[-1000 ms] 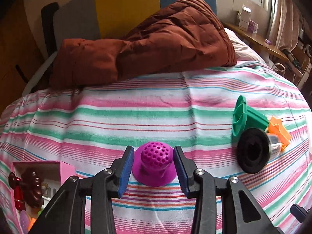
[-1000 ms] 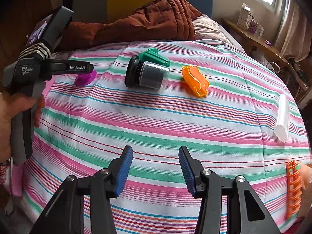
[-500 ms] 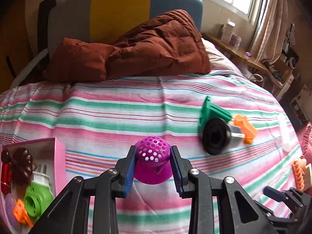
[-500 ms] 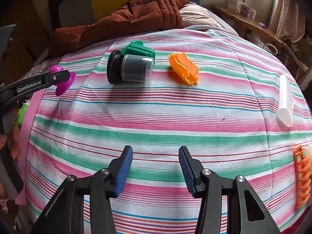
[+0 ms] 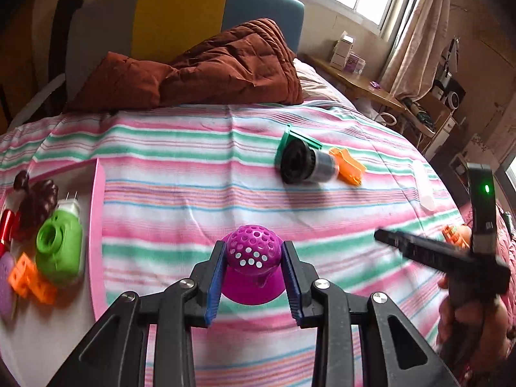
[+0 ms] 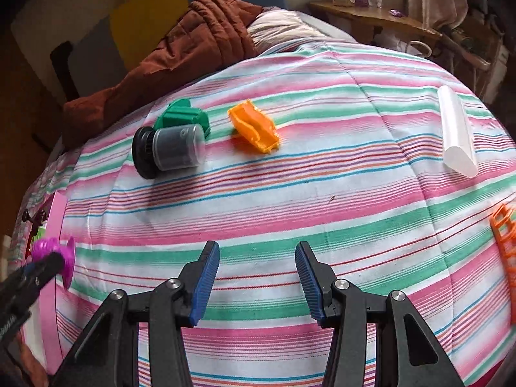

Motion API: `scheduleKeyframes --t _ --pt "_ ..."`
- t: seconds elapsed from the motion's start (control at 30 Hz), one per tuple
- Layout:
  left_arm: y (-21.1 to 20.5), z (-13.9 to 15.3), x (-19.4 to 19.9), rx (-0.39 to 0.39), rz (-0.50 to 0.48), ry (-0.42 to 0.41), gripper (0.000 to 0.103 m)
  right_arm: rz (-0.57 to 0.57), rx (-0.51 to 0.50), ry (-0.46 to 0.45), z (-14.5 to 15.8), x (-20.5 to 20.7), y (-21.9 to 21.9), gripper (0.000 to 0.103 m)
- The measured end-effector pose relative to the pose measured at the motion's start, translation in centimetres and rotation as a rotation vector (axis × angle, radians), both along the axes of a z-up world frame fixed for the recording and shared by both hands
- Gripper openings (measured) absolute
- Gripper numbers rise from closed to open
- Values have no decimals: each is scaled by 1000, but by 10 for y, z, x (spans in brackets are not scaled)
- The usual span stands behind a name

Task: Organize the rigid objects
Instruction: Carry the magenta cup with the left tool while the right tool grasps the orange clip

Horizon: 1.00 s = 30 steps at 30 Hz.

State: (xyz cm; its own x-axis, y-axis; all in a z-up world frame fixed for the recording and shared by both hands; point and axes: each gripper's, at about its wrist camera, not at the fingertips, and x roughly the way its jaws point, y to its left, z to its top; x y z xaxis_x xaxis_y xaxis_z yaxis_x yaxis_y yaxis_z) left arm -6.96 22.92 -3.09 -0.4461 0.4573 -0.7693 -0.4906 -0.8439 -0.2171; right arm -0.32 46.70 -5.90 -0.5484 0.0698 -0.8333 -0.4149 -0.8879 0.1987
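My left gripper (image 5: pixel 253 266) is shut on a magenta perforated strainer knob (image 5: pixel 253 254), lifted off the striped bedspread; the same knob (image 6: pixel 51 251) shows at the left edge of the right wrist view. A pink box (image 5: pixel 96 225) with several toys inside lies to the left. Farther off lie a black-and-clear cup (image 5: pixel 303 164), a green piece (image 5: pixel 292 138) and an orange piece (image 5: pixel 350 167). My right gripper (image 6: pixel 257 279) hangs open over bare bedspread, nothing between its fingers. In the right wrist view the cup (image 6: pixel 171 150), the green piece (image 6: pixel 180 114) and the orange piece (image 6: pixel 254 127) lie ahead.
A white tube (image 6: pixel 456 135) lies at the right, an orange ladder piece (image 6: pixel 504 245) at the right edge. A rust-brown quilt (image 5: pixel 206 71) is heaped at the bed's head. A wooden shelf (image 6: pixel 374 16) with boxes runs along the wall.
My left gripper closed on the magenta knob and lifted it toward the pink box, which now shows more fully. The right gripper shifted and rolled, staying open.
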Motion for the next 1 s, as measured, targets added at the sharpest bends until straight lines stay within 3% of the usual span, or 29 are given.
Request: scheduleKeyframes --t 0.03,0.1,0.13,0.4,0.57,0.63,0.7,0.8,1.0 --pt "-4 -1 6 7 -9 -7 33 -13 17 14 2 0 2 50" --pt "-10 -2 15 11 -20 -8 33 -35 49 16 5 -5 8 64" --pt "-13 -1 20 8 -30 -8 33 -40 51 14 5 -11 12 66" --pt "-38 12 40 -12 -57 21 33 -64 133 9 4 -80 45 64" --pt "-61 24 44 -2 -37 42 33 -14 146 -11 -2 -114 44 62" --pt "-69 26 44 8 -30 41 33 20 155 -49 -9 -126 41 59" --pt "-76 28 44 13 -18 41 33 39 152 -71 -16 -129 39 41" --pt "-84 30 44 13 -6 49 33 64 177 -72 -17 -127 35 26" --pt "-98 30 42 34 4 45 33 54 134 -52 -7 -102 25 26"
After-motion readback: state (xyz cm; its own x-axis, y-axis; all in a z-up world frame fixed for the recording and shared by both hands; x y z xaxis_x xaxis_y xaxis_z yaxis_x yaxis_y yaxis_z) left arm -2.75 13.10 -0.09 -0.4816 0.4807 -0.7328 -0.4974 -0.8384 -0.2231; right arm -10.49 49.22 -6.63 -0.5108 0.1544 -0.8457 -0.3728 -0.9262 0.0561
